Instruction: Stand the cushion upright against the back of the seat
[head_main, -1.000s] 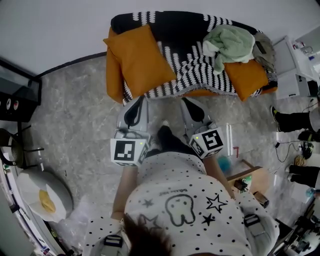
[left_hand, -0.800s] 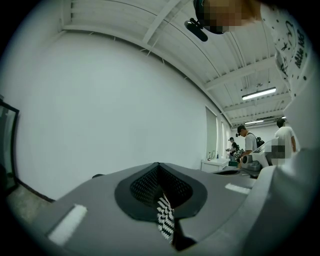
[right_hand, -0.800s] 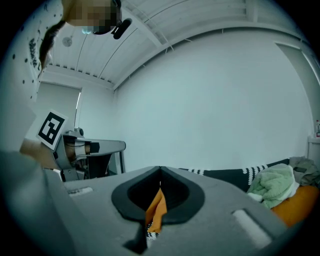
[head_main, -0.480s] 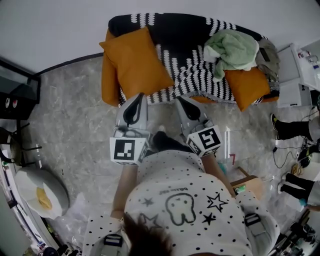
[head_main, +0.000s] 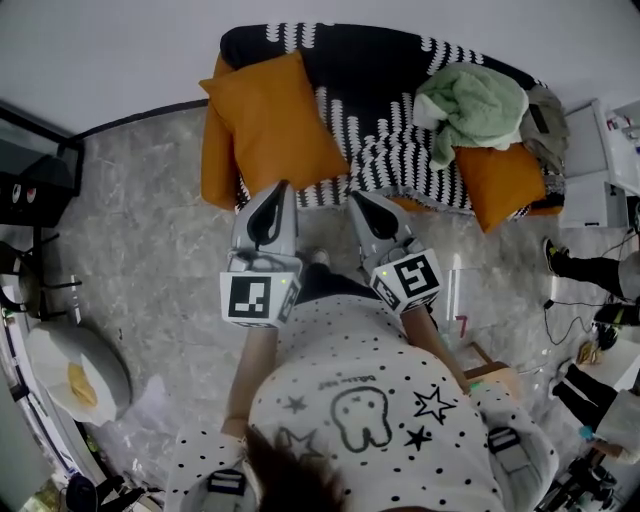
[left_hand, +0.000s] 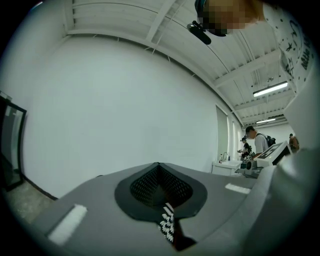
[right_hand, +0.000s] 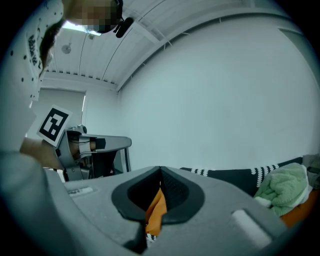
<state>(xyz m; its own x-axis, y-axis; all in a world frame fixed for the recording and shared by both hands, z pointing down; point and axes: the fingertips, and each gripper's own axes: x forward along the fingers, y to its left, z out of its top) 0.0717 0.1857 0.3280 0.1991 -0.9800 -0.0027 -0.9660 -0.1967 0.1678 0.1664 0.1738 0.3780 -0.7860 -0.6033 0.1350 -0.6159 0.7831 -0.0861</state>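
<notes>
Likely approach step: left gripper and right gripper, both pressed together, empty, near the cushion. Next: spread, grasp it.

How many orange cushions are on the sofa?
2: the left cushion is at the left end of the sofa; the right cushion is beside the green cloth, which may hide more.

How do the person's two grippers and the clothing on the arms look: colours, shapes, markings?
The left gripper and the right gripper are both grey shells that taper to a point, lined with black textured pads. Each carries a white cube printed with black square markers. The person wears a white shirt with black dots and stars.
</notes>
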